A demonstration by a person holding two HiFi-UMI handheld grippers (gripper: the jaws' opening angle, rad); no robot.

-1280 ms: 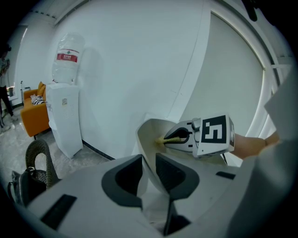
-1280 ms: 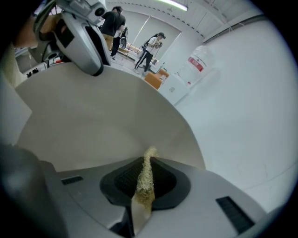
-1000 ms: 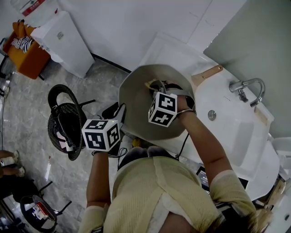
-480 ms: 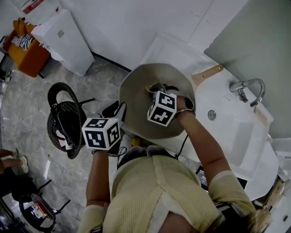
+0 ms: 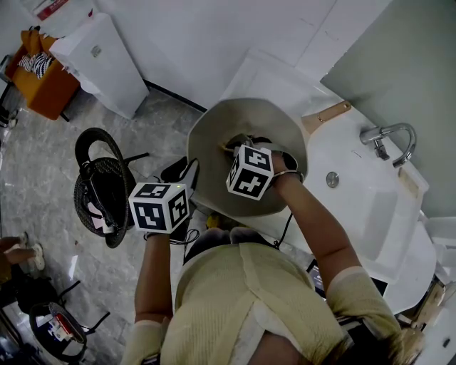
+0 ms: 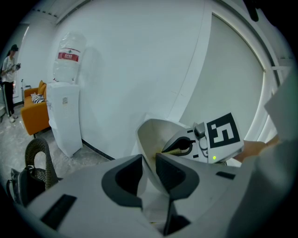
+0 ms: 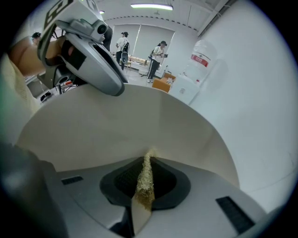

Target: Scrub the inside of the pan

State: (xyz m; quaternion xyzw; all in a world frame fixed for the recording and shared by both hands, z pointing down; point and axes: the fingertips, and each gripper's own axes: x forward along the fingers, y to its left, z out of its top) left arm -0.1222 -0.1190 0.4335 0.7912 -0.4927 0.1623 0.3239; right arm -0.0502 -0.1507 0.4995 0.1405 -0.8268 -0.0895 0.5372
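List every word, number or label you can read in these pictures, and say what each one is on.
No text here can be read.
Red label on the water bottle: print too blurred to read.
Small mark on the white dispenser: too small to read.
Marker cubes: black-and-white square patterns, not words or numbers.

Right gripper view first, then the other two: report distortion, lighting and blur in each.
Right gripper view: strong fisheye with black corners, ceiling light bright at top, scouring pad crisp against the evenly lit pan. Left gripper view: wall lines curved, black corners, left gripper body soft up close. Head view: even light, no glare, marker cube sharp.
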